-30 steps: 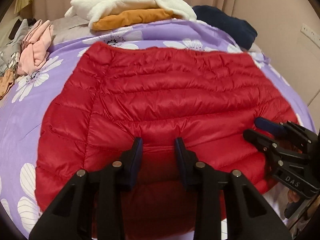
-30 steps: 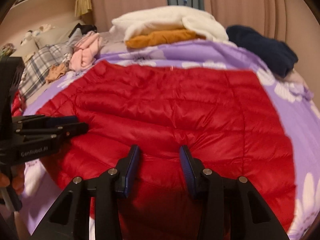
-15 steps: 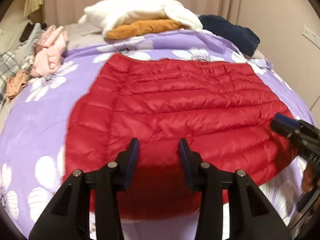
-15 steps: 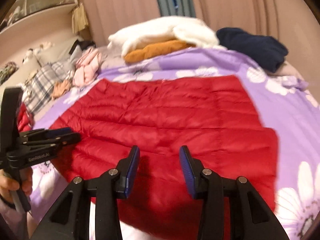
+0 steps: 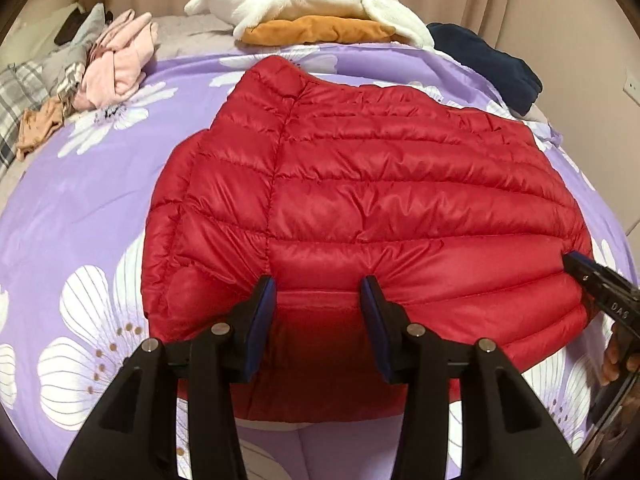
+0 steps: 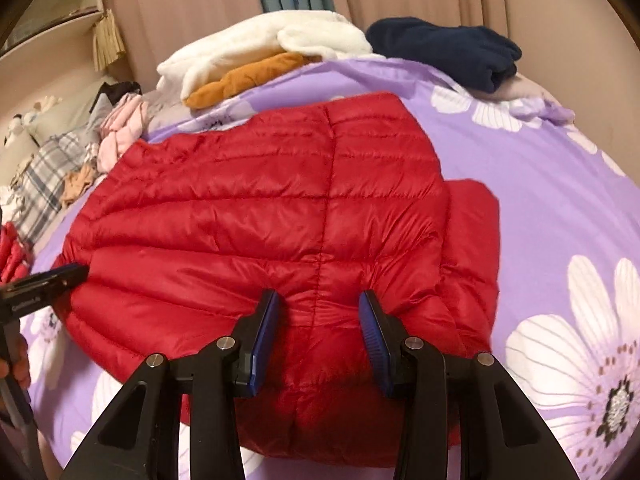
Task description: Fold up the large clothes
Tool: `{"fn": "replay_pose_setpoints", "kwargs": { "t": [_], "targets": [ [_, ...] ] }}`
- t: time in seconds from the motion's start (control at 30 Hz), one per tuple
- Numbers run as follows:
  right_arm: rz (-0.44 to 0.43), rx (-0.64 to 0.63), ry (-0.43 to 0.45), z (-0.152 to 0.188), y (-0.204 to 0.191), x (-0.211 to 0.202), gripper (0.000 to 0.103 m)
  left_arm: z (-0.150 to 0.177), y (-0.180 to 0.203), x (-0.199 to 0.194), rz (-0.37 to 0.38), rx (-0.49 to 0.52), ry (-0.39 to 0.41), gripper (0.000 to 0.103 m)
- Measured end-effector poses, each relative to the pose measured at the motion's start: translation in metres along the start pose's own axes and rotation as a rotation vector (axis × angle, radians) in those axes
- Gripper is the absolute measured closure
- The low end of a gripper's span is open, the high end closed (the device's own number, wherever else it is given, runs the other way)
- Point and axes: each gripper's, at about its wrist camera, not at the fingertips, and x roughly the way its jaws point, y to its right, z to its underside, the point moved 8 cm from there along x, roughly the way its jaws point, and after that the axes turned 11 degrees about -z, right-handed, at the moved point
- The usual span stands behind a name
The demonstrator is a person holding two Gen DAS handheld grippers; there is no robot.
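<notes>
A purple floral bedspread (image 5: 80, 200) is covered at its middle by the red down jacket (image 5: 380, 200), laid flat, near hem lifted. Folded clothes (image 5: 312, 12) are stacked at the far side. The hem is bunched between the pads of the left gripper (image 5: 318, 312) and of the right gripper (image 6: 318, 316); each appears pinched on it, jaws part-spread. A lengthwise fold seems in hand. Next, both corners would need carrying forward together, kept level.
</notes>
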Motion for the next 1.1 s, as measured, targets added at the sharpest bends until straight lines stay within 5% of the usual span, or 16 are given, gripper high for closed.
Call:
{"fn": "replay_pose_setpoints", "kwargs": {
  "t": [0.17,0.43,0.63,0.8,1.1],
  "targets": [
    [-0.005,0.028,-0.006,-0.001,-0.002,-0.012,0.059,0.000,-0.004,-0.017,0.003,-0.026,-0.001,0.058],
    [-0.072,-0.003,0.092,-0.020,-0.028,-0.048,0.059,0.001,-0.049,-0.060,0.027,-0.202,0.049,0.022],
    [-0.164,-0.048,0.086,-0.027,-0.063,-0.042,0.059,0.019,-0.093,-0.043,0.128,-0.465,-0.064,0.020],
    [-0.211,-0.094,0.054,-0.030,-0.090,-0.018,0.059,0.034,-0.095,-0.012,0.332,-0.692,-0.180,0.020],
    [-0.208,-0.134,0.045,-0.047,-0.118,0.019,0.059,0.016,-0.060,0.013,0.479,-0.776,-0.200,0.020]
  ]
}}
